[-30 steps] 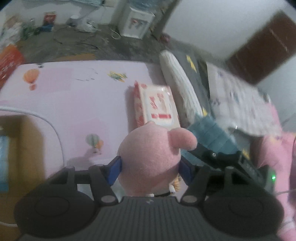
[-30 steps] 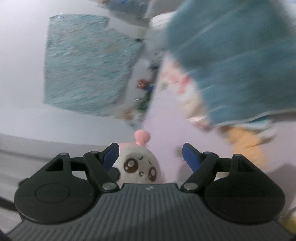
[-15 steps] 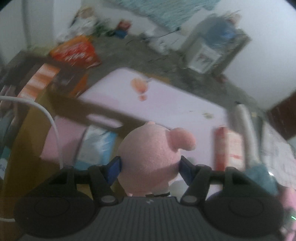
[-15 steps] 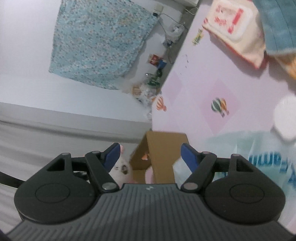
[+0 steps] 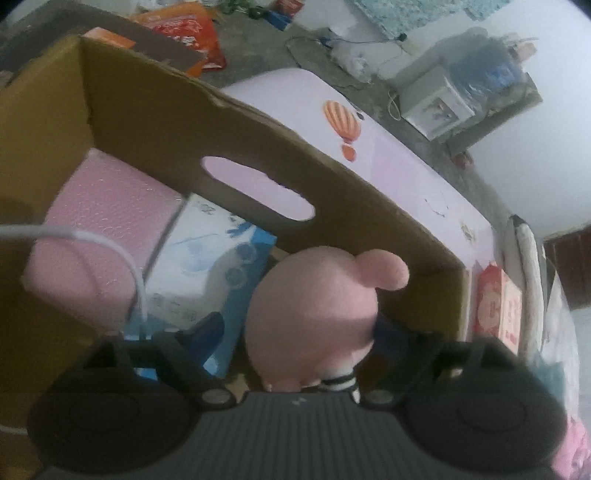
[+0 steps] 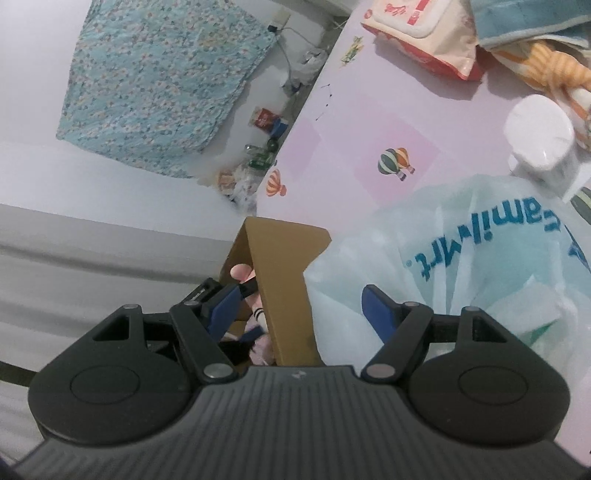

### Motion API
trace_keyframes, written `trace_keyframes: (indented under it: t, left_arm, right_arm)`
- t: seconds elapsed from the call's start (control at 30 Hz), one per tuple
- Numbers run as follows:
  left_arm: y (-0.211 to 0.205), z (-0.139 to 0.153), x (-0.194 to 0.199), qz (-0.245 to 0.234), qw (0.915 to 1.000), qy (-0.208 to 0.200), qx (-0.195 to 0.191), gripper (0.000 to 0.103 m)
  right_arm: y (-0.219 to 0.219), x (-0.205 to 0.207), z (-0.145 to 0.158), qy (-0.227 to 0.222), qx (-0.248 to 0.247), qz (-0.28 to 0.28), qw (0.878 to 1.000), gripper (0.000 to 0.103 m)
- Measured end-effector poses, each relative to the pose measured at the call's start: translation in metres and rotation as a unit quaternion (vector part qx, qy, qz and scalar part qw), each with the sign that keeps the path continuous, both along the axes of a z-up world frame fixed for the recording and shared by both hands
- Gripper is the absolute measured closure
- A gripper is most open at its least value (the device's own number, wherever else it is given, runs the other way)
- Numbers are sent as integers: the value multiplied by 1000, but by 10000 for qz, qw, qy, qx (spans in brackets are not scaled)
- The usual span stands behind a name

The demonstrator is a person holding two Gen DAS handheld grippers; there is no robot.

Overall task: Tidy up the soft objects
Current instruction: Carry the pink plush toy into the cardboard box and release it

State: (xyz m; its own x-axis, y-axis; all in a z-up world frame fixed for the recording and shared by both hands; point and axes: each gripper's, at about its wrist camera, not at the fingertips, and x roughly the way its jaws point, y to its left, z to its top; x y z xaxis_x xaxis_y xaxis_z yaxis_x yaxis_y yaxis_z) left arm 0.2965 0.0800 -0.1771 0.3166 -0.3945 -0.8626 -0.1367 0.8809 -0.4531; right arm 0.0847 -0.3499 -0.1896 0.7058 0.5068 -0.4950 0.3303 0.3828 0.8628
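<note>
My left gripper (image 5: pixel 295 332) sits over the open cardboard box (image 5: pixel 207 122); its jaws have spread apart, and the pink plush toy (image 5: pixel 317 314) rests against the right finger, with a gap on its left side. Inside the box lie a pink bubble-wrap bundle (image 5: pixel 99 229) and a white-and-blue pack (image 5: pixel 210 269). My right gripper (image 6: pixel 299 302) is open and empty above the box corner (image 6: pixel 284 273) and a pale plastic bag (image 6: pixel 461 266). The plush toy (image 6: pixel 242 272) and the left gripper show behind the box wall in the right wrist view.
On the pink mat (image 6: pixel 369 122) lie a red-and-white wipes pack (image 6: pixel 424 40), a blue towel (image 6: pixel 528 18), an orange striped plush (image 6: pixel 546 70) and a white roll (image 6: pixel 539 136). The wipes pack (image 5: pixel 498 310) shows right of the box. Floor clutter lies beyond the mat.
My left gripper has carried the plush toy from over the mat to over the box, lowered it, and its jaws have opened. My right gripper swung toward the box and bag.
</note>
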Motion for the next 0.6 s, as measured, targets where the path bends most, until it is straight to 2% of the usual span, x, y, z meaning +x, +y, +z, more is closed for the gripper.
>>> trace_keyframes:
  t: [0.1, 0.2, 0.27, 0.4, 0.43, 0.47, 0.6]
  left_arm:
    - [0, 10, -2, -127, 9994, -133, 278, 15]
    - [-6, 24, -5, -316, 9977, -264, 540, 22]
    - [-9, 31, -8, -499, 9955, -336, 736, 33]
    - [-15, 50, -14, -712, 9886, -628, 1166, 49]
    - [-17, 53, -15, -738, 9875, -696, 1208, 59]
    - [-17, 54, -15, -749, 9879, -712, 1154, 69]
    - [-14, 47, -12, -628, 9935, -576, 754, 77]
  right_arm:
    - [3, -1, 2, -6, -77, -44, 10000, 29]
    - [7, -3, 3, 6, -91, -73, 9999, 29]
    - [10, -3, 3, 13, -90, -89, 9999, 29]
    - [15, -3, 3, 7, -121, -104, 9999, 29]
    - [16, -3, 4, 4, -133, -104, 9999, 29]
    - [16, -3, 4, 7, -129, -104, 9999, 29]
    - [17, -2, 2, 34, -124, -138, 9998, 29]
